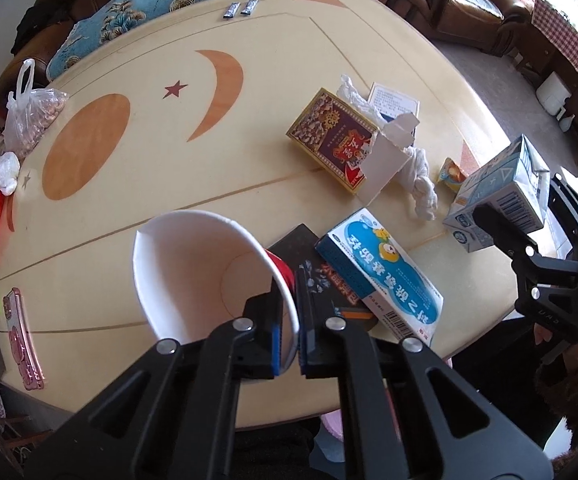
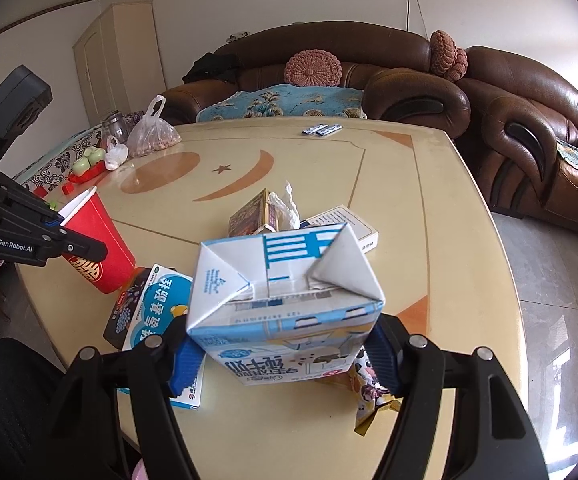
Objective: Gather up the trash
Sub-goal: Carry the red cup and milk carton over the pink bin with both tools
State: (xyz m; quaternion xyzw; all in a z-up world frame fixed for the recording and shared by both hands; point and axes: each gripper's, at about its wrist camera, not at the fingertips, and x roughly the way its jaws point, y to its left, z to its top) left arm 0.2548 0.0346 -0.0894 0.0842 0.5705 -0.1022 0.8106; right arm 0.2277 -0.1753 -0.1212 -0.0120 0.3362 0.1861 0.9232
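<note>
In the left wrist view, the left hand-held gripper (image 1: 287, 322) sits at the lower centre of the frame, its jaws pinched tight on the wall of the red paper cup (image 1: 193, 276), one pad inside the white interior and one outside. The cup is light and thin (it will likely crumple if squeezed harder), so the rim wall is a fair hold as long as it stays tilted little. Just right of it lie a dark box (image 1: 321, 276) and a blue-and-white medicine box (image 1: 381, 276) overlapping on the tabletop (image 1: 129, 220); both look stiff, light and easy to take by their long edges.

Further right, in the right wrist view, the right hand-held gripper (image 2: 285, 354) holds the milk carton (image 2: 285, 300) at the centre of the frame, jaws spread wide across its sides. The carton looks empty, light and a little slick. Beside it lies a crinkled snack wrapper (image 2: 369, 392), and beyond it an opened patterned box (image 2: 253, 212) and crumpled tissue (image 2: 287, 204), which crowd the next reach.
</note>
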